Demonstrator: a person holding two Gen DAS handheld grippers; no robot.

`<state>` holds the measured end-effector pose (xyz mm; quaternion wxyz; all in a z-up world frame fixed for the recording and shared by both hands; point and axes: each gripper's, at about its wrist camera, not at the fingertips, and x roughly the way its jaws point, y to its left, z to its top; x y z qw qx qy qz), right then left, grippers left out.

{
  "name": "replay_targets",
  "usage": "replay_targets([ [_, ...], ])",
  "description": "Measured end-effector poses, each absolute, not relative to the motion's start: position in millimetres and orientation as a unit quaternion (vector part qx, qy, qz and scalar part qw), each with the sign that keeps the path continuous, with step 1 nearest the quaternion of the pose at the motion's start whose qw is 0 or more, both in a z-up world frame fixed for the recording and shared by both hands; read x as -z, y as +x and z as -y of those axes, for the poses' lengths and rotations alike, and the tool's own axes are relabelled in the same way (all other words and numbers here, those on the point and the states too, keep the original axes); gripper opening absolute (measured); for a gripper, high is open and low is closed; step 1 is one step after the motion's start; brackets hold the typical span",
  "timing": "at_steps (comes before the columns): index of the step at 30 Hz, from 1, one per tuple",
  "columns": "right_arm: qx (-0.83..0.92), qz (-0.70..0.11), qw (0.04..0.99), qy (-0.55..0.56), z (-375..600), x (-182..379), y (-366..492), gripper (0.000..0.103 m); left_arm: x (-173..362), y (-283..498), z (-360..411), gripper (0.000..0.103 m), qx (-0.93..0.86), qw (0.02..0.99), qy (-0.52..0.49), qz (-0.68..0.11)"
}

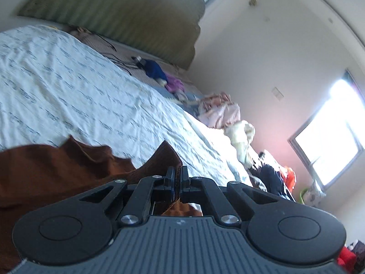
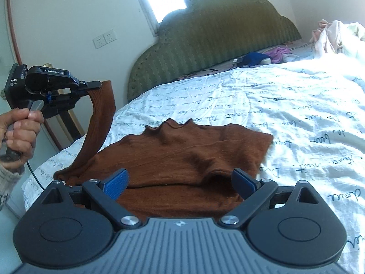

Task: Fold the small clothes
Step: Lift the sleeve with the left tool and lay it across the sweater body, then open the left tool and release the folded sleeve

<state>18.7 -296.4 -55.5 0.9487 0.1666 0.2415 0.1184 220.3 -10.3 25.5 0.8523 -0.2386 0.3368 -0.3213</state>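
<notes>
My left claw point(image 1: 178, 178) hides the sleeve end point(image 1: 167, 157) it pinches, brown sweater point(image 2: 182, 155) near hem lost under my right claw's body, far small items by the headboard point(image 2: 216, 34) too blurred to name, holding hand point(image 2: 20, 134) cut off at left edge

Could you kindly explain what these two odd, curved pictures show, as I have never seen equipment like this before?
No robot here: a person holds a handheld two-finger gripper in each hand, and each gripper carries a wide-angle camera looking along its fingers. One picture comes from the left gripper, which is shut on a sleeve of the brown sweater and holds it up. The other comes from the right gripper, which hovers open over the sweater. You also see the person's hand there. The sweater lies on a bed with a white printed sheet.
</notes>
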Motion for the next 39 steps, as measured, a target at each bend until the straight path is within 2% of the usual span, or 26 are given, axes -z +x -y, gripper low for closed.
replay_targets([
  [9,-0.039,-0.223,0.954,0.195,349.1,49.9,-2.2,0.098,48.3,214.9,135.2,0.003,0.374,0.817,-0.184,-0.399],
  [15,-0.024,-0.221,0.954,0.202,364.8,48.3,-3.6,0.098,83.9,202.6,160.7,0.004,0.384,0.800,-0.150,-0.436],
  [17,-0.033,-0.224,0.953,0.204,363.9,48.3,1.8,0.099,94.1,200.9,157.6,0.007,0.381,0.794,-0.151,-0.449],
  [19,-0.048,-0.229,0.950,0.207,361.0,49.1,10.0,0.099,94.5,196.9,141.1,0.034,0.372,0.791,-0.158,-0.459],
  [23,-0.085,-0.231,0.947,0.208,353.8,50.8,30.5,0.099,62.9,170.7,56.6,0.055,0.369,0.817,-0.180,-0.405],
  [24,-0.090,-0.233,0.946,0.209,352.2,51.2,36.5,0.098,56.2,166.4,30.8,0.064,0.357,0.828,-0.188,-0.390],
  [25,-0.100,-0.235,0.943,0.212,348.8,51.5,44.0,0.094,50.1,164.0,5.1,0.071,0.340,0.838,-0.198,-0.378],
  [26,-0.111,-0.239,0.941,0.212,345.8,52.4,51.4,0.089,48.7,163.5,-18.5,0.074,0.326,0.845,-0.210,-0.368],
  [27,-0.121,-0.246,0.939,0.208,339.8,53.9,61.1,0.076,47.4,165.0,-43.4,0.075,0.307,0.852,-0.219,-0.363],
  [28,-0.126,-0.255,0.937,0.201,332.5,55.2,70.5,0.063,49.8,168.8,-64.4,0.075,0.283,0.857,-0.225,-0.366],
  [31,-0.160,-0.285,0.931,0.164,303.3,64.5,102.5,0.048,72.8,181.8,-108.2,0.072,0.224,0.857,-0.236,-0.400],
  [32,-0.168,-0.304,0.927,0.141,290.2,70.7,112.6,0.047,82.9,185.3,-116.7,0.071,0.205,0.856,-0.230,-0.415],
  [33,-0.164,-0.323,0.926,0.104,278.5,76.9,119.7,0.046,93.3,188.3,-123.6,0.063,0.183,0.856,-0.221,-0.430],
  [34,-0.138,-0.344,0.927,0.048,266.7,87.4,127.5,0.042,102.9,189.9,-131.4,0.050,0.178,0.853,-0.224,-0.436],
  [35,-0.114,-0.359,0.926,0.012,262.3,96.0,132.4,0.040,105.4,189.5,-138.0,0.045,0.180,0.856,-0.224,-0.430],
  [37,-0.097,-0.351,0.931,-0.037,269.5,110.7,132.5,0.039,107.9,188.4,-152.1,0.019,0.164,0.852,-0.229,-0.441],
  [39,-0.073,-0.355,0.932,-0.022,282.1,108.0,130.7,0.039,109.8,184.8,-164.9,0.016,0.162,0.848,-0.244,-0.441],
])
